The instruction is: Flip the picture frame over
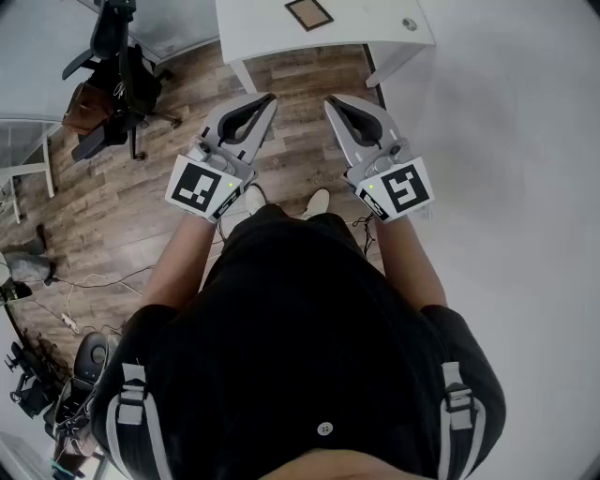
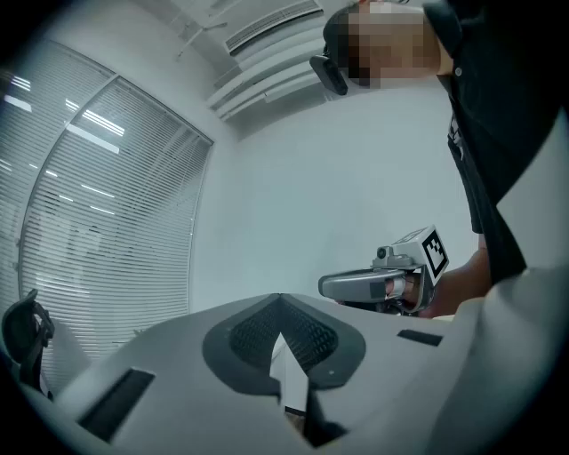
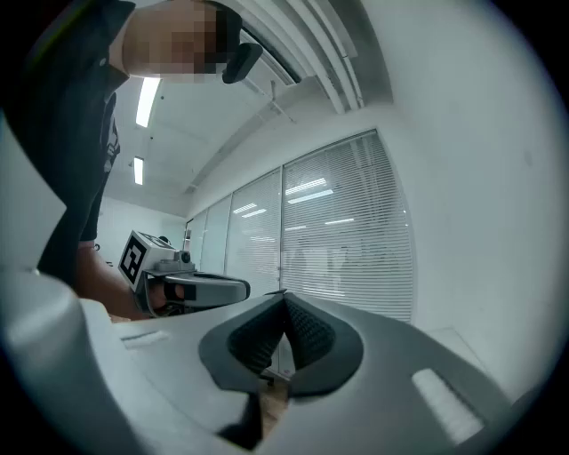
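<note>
Closest in, the person stands with both forearms held out level in front of the body, over the wooden floor (image 1: 141, 216) and not yet over any work surface. The left hand-held gripper (image 1: 270, 99) has its jaws brought together at the tips with nothing between them; its own view shows only blank wall and window blinds past the pads. The right hand-held gripper (image 1: 330, 101) is the same, with its jaws closed tip to tip on nothing. The two sit side by side, near each other but apart, each pointing forward. This looks like a carrying or ready posture rather than a grasp, since nothing is within reach of either one.

Further ahead is the white desk (image 1: 262, 28), well apart from both tools. The picture frame (image 1: 308, 13) lies flat on it, about midway along its width and set back from the near edge, so it would have to be approached before any flipping starts. The frame is small in the head view, so which face is up is hard to say. It shows a brown border around a grey centre. A small round object (image 1: 410, 24) sits towards the desk's right end, clear of the frame. The task looks not yet begun.
</note>
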`<state>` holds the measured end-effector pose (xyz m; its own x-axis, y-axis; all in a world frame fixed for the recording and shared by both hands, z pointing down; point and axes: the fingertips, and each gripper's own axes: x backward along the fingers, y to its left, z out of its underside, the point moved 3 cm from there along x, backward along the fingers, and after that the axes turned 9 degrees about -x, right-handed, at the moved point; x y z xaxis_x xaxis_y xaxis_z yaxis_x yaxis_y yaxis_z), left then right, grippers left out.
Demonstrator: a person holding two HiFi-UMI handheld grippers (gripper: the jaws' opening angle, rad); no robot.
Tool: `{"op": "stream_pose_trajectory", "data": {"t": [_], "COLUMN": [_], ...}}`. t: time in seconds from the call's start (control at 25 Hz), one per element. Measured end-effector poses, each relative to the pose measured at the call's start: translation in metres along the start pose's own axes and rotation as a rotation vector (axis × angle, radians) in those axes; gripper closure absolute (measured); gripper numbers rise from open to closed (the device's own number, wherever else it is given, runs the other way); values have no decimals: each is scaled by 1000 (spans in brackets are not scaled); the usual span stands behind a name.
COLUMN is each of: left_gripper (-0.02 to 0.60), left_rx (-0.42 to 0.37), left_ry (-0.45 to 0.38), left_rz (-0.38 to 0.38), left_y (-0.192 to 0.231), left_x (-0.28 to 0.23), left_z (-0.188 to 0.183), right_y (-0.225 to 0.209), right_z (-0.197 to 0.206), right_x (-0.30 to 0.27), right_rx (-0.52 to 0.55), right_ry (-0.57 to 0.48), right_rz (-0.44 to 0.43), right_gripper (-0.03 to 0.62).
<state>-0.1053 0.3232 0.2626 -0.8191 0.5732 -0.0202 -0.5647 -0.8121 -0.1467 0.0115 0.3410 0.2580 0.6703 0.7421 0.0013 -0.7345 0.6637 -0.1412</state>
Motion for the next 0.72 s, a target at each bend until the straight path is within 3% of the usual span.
{"op": "stream_pose_trajectory", "data": {"t": [0.72], "left_gripper": [575], "left_rx": [11], "left_ry": [21], "left_rz": [9], "left_y": [-5], "left_x": [-1], "left_z": [14], "right_y": [-2], "right_z": [19], "right_x": [4], "right_rx": [-68], "right_ry": [35], "right_rz": [15], "right_gripper": [583]}}
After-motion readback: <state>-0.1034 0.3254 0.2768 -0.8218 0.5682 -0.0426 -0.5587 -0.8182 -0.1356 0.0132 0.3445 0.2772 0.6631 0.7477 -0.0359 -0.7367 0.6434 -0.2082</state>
